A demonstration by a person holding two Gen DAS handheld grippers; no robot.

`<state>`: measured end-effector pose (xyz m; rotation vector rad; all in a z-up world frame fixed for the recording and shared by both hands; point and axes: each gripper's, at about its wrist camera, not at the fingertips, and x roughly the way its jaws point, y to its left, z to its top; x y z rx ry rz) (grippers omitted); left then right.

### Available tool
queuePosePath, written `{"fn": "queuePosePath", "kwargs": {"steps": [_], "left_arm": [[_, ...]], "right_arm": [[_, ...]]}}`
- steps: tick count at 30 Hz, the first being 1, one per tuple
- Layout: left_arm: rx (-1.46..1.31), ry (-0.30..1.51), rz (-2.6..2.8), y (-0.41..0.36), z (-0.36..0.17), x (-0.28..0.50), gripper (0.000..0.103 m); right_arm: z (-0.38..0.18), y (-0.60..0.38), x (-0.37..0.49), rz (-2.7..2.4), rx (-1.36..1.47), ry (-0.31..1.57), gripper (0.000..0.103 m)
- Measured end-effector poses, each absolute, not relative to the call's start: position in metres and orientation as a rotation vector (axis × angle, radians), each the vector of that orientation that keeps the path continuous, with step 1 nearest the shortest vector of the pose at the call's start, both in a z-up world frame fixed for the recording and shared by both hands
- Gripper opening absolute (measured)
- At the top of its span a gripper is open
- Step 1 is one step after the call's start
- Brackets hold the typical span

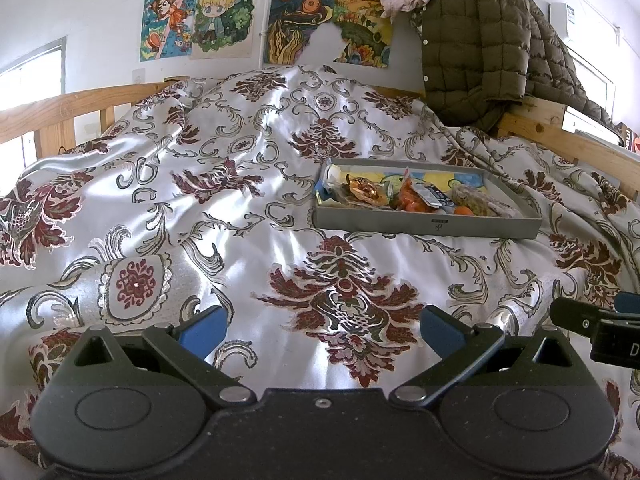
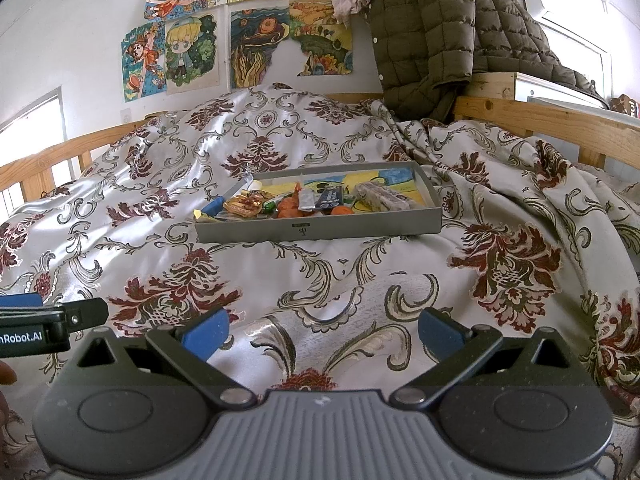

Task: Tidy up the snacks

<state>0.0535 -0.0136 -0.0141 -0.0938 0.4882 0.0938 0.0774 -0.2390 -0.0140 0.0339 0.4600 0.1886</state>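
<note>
Both grippers, left [image 1: 322, 330] and right [image 2: 322, 330], fingers spread wide, empty; shallow grey cardboard snack tray [image 2: 320, 230] on floral satin bedspread [image 2: 320, 280] ahead.

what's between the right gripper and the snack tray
Only bare bedspread; nothing else lies between the open right gripper and the tray. The right wrist view shows the stretch.

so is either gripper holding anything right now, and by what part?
Nothing is held. The left gripper and right gripper are both open over the floral satin bedspread, short of the grey cardboard snack tray.
</note>
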Motion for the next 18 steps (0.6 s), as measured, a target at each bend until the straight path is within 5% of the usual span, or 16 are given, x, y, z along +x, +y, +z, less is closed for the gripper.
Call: {"fn": "queuePosePath", "kwargs": {"steps": [18], "left_arm": [[-0.093, 0.491, 0.094, -0.0142, -0.0156, 0.0537, 0.102]], "right_arm": [[-0.0147, -0.2378, 0.077, 0.191, 0.032, 0.462, 0.103]]}}
